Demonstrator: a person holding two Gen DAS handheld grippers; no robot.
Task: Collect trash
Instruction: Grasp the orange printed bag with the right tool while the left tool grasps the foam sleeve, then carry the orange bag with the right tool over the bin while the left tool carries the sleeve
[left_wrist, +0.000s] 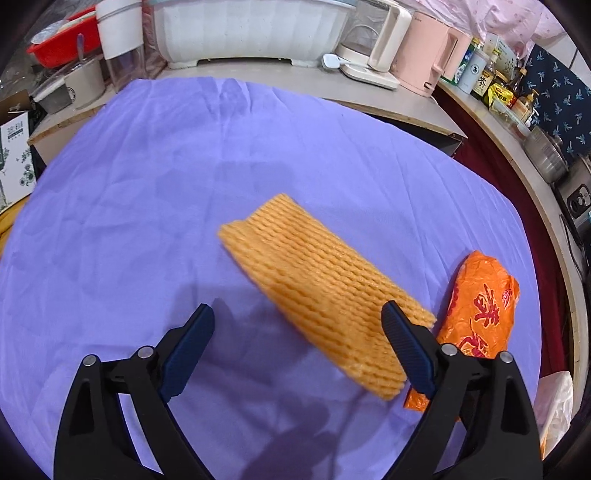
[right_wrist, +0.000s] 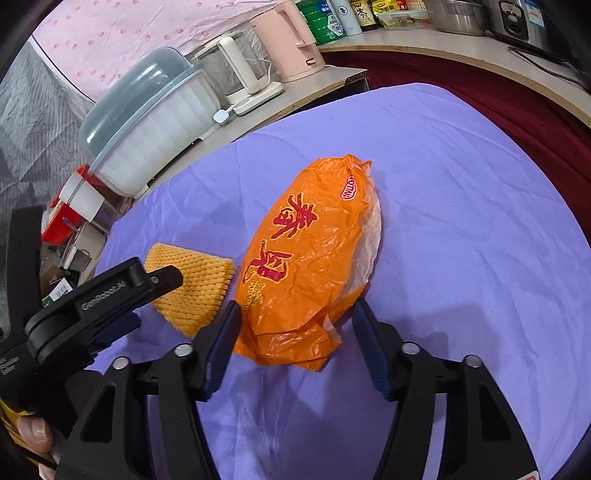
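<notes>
Left wrist view: the left gripper (left_wrist: 297, 321) hangs over a table draped in a purple cloth (left_wrist: 147, 192), its jaws spread wide and empty. The orange foam net (left_wrist: 321, 291) (a ribbed, flattened sleeve of fruit packing) lies on the cloth toward the table's right edge, with its near end in the gap between the jaws. The right pad (left_wrist: 406, 350) is just beside the net's long side; whether it touches cannot be told, and the left pad stands well clear of the net. Just beyond the net, nearer the right edge, lies the orange plastic bag (left_wrist: 480, 306) printed with red characters.

In the right wrist view the right gripper (right_wrist: 295, 325) is released too, its jaws set either side of the bag's near end. The left pad (right_wrist: 221, 347) is right at the crumpled plastic and the right one stands just apart from it, so nothing is grasped. The bag (right_wrist: 310, 258) lies lengthwise away from the camera, and the foam net (right_wrist: 188, 288) rests just beside it on the left, partly hidden behind the left gripper (right_wrist: 162, 280). A thumb (right_wrist: 35, 432) shows at the lower left corner of that view.

Along the far edge of the table stand a white lidded tub (right_wrist: 147, 122), a glass kettle (right_wrist: 240, 70) and a pink kettle (right_wrist: 288, 40).
</notes>
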